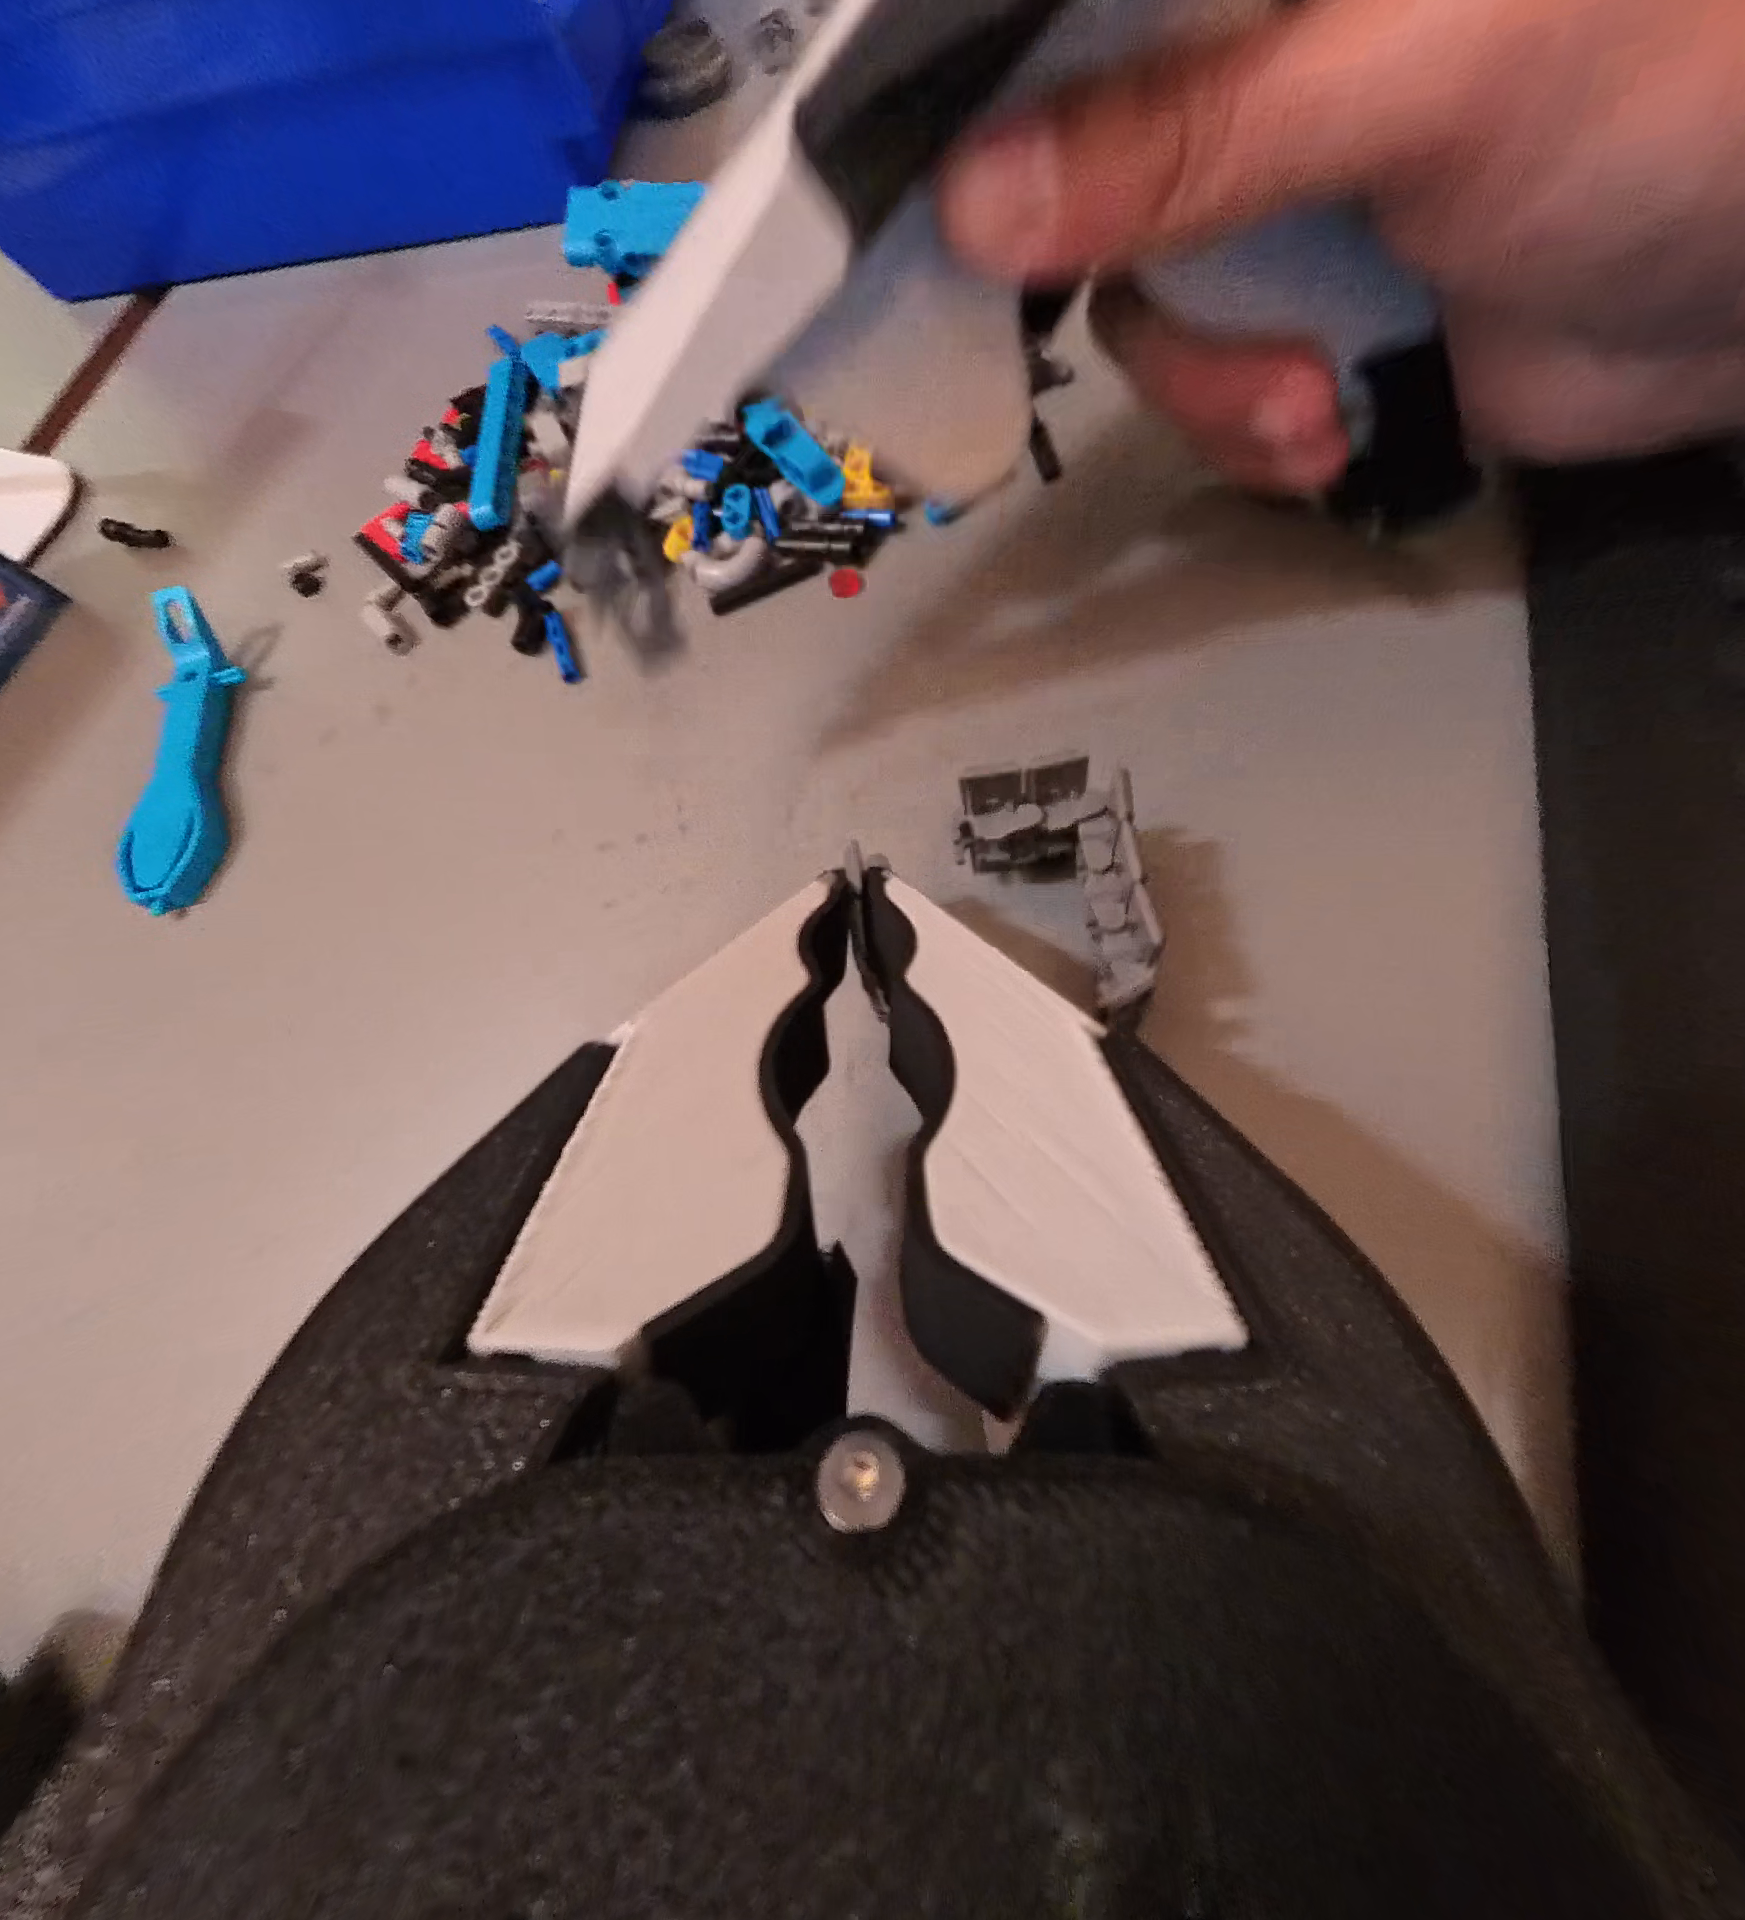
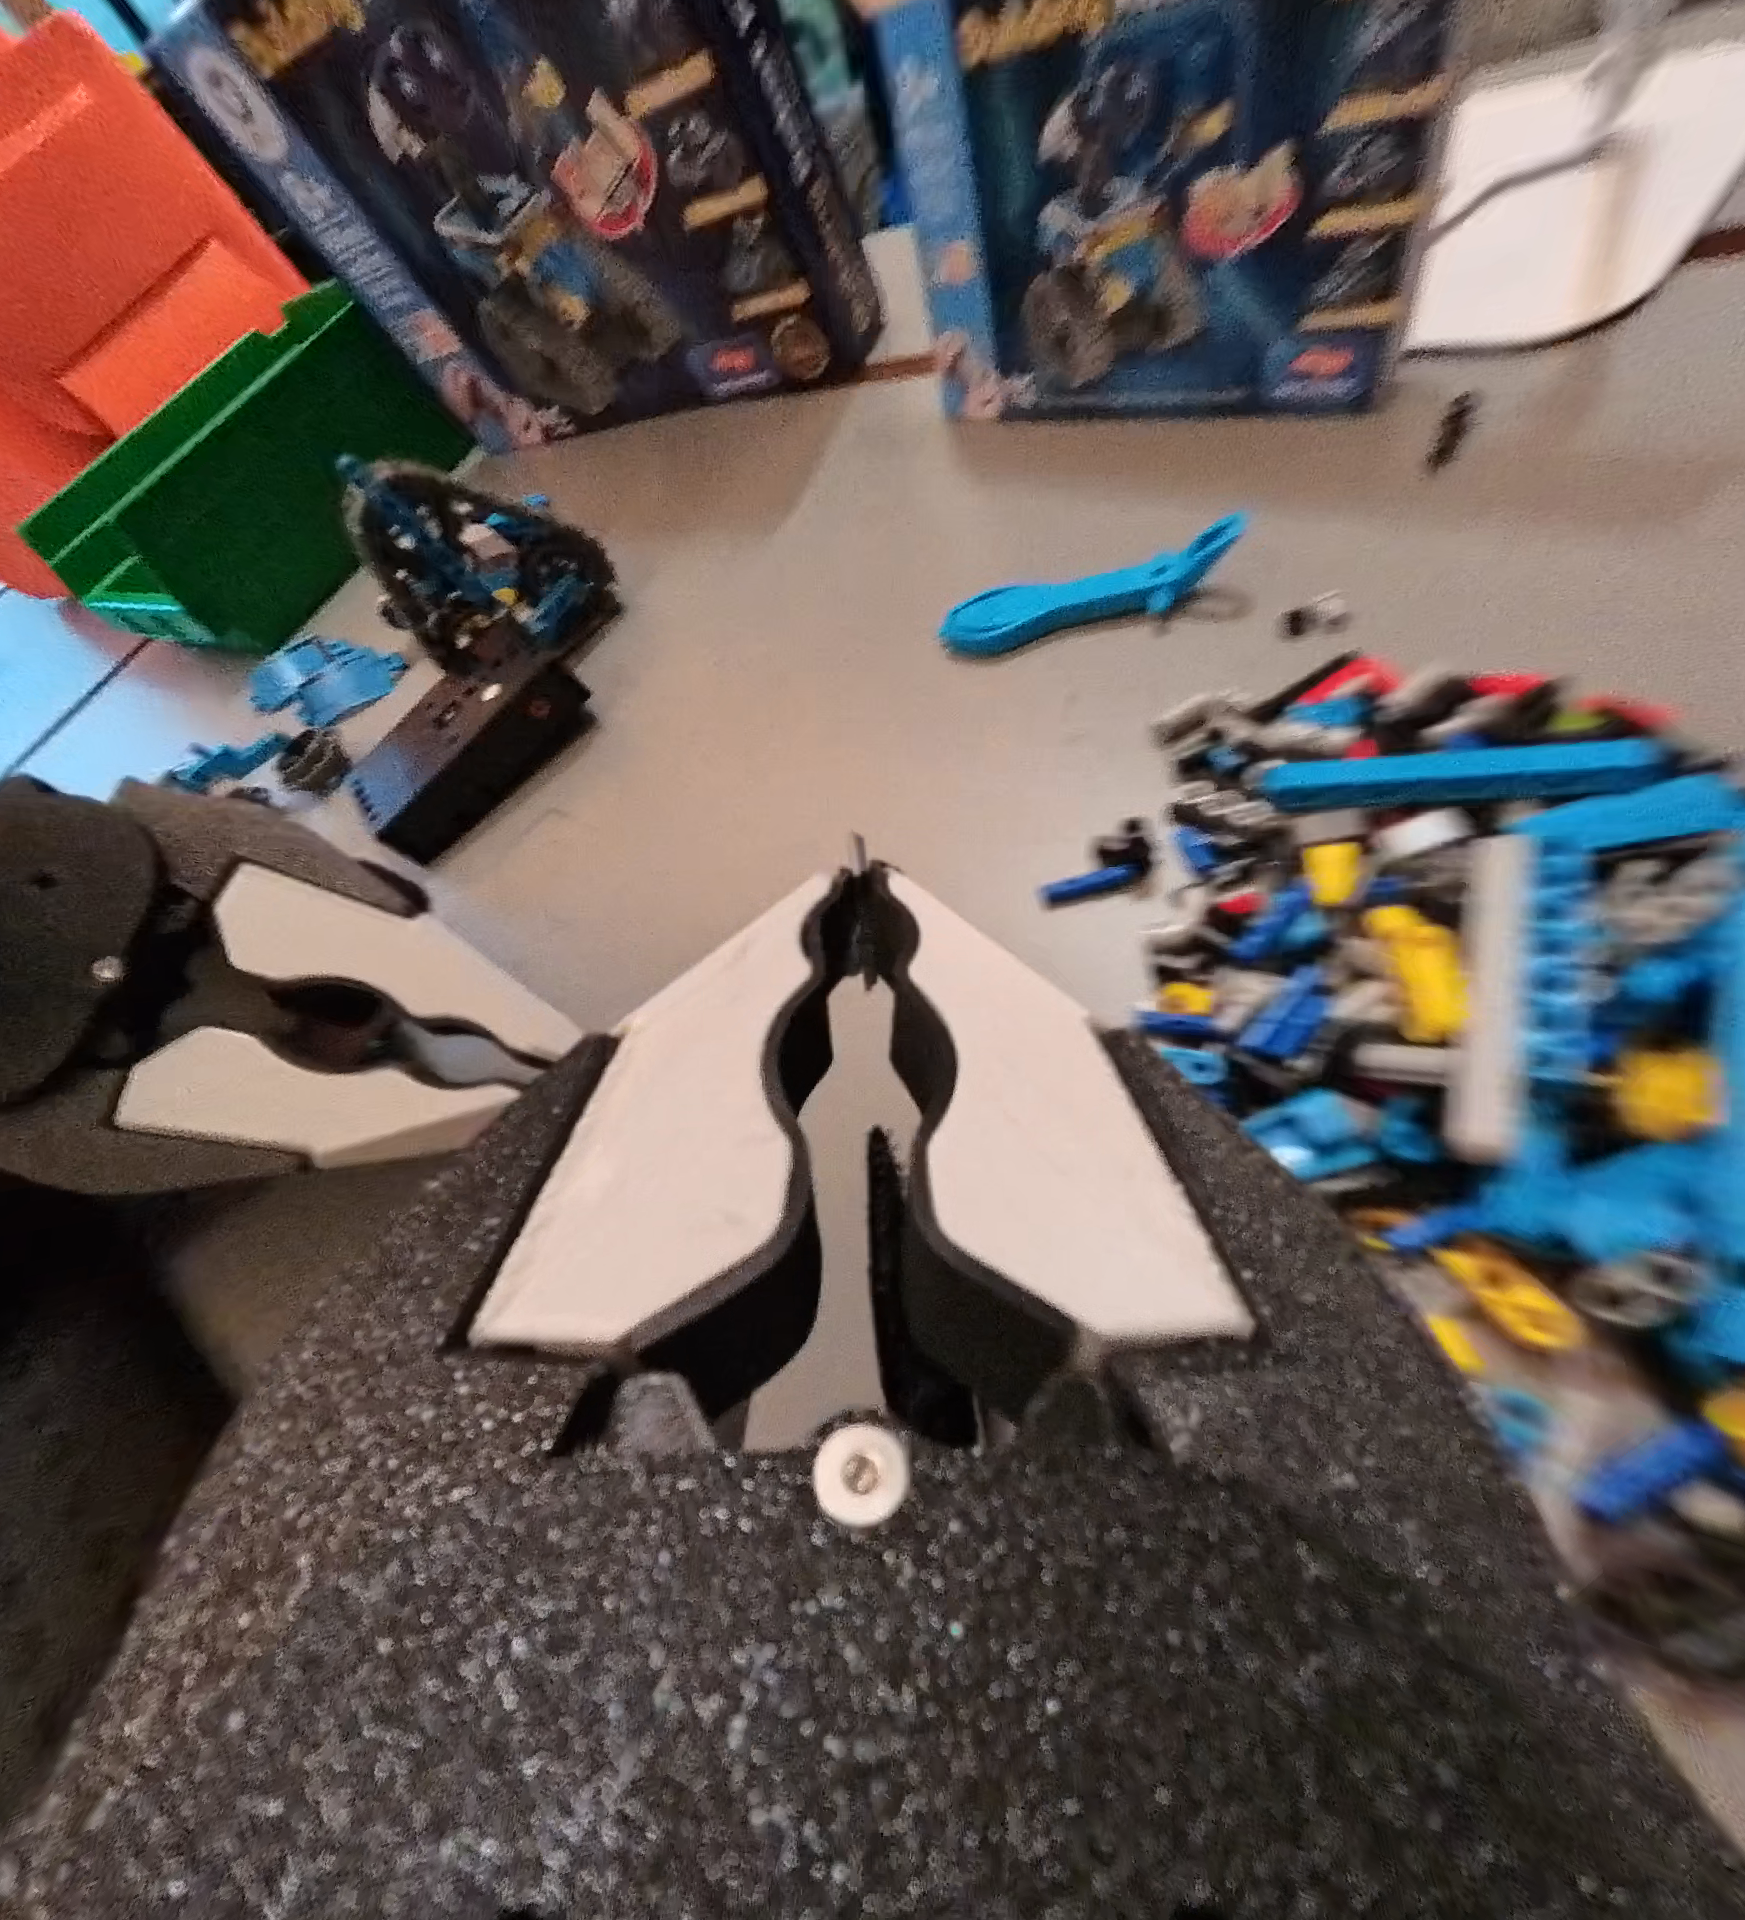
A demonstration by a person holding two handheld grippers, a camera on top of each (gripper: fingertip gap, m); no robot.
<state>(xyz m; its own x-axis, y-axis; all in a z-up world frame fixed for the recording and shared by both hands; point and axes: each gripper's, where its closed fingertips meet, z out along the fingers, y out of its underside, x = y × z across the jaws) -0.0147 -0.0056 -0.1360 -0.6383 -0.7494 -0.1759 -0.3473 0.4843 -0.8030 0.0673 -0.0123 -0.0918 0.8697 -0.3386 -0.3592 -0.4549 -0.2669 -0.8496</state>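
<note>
My left gripper [image 1: 863, 878] is shut just above the grey table [image 1: 535, 987], with a thin small grey piece [image 1: 854, 860] pinched at its tips. A grey brick assembly [image 1: 1055, 842] lies just right of the tips. My right gripper [image 2: 863, 883] is shut on a small dark piece [image 2: 863, 935] beside a pile of mixed bricks [image 2: 1470, 987]. In the left wrist view the right gripper [image 1: 587, 509], held by a hand [image 1: 1419, 208], hangs blurred over the pile [image 1: 743, 499]. In the right wrist view the left gripper [image 2: 494, 1055] sits close at the left.
A light blue brick-separator tool [image 1: 177, 769] [image 2: 1086, 597] lies left of the pile. A blue bin [image 1: 224, 125] stands behind. Toy boxes [image 2: 1180, 208], a green box [image 2: 224, 520], an orange box [image 2: 47, 239], a tracked model [image 2: 483, 561] and a black block [image 2: 483, 748] stand farther off. One gripper's finger ends stand about 9 cm off the other's.
</note>
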